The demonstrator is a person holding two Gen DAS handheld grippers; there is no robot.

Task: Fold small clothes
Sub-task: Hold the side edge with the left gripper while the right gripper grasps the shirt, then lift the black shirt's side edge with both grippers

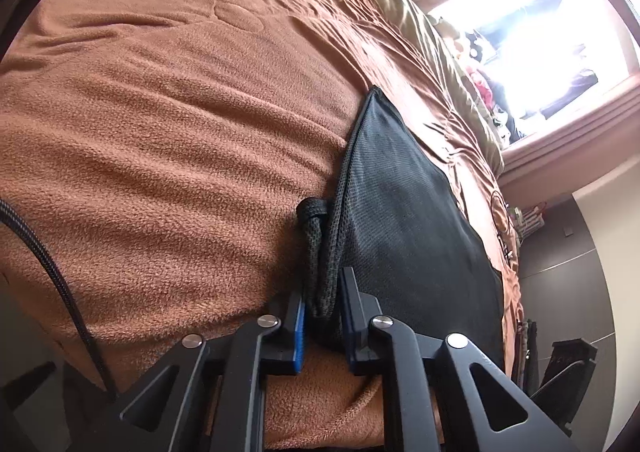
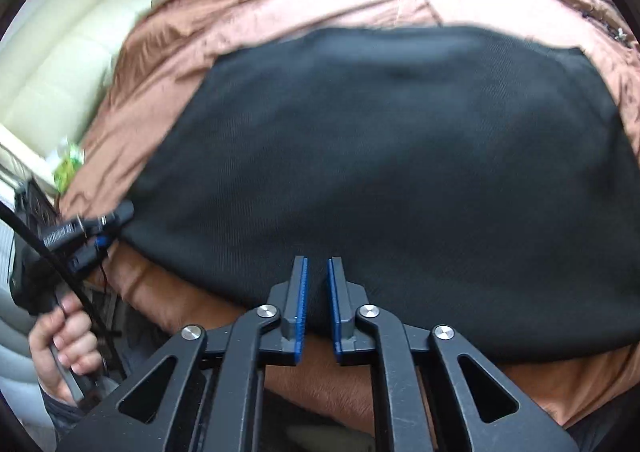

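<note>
Low in the left wrist view, the left gripper [image 1: 322, 312] pinches the bunched corner of the black mesh garment [image 1: 404, 220], which runs toward the upper right over a brown fleece blanket [image 1: 160, 124]; open blanket fills the left, a bright window [image 1: 552, 32] the upper right.

Next, the right wrist view: the right gripper [image 2: 317, 294], jaws narrow, straddles the garment's [image 2: 380, 172] near edge; whether it grips is unclear. A hand [image 2: 66, 348] at lower left holds the left gripper's [image 2: 96, 230] handle.

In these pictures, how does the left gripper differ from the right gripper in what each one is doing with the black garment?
The left gripper has a bunched, rope-like edge of the black garment between its fingers; the right gripper has only flat cloth at the garment's near edge between its fingers. The left gripper's gap looks filled, the right gripper's narrow gap shows dark cloth behind. Both rest low over the brown blanket.
</note>
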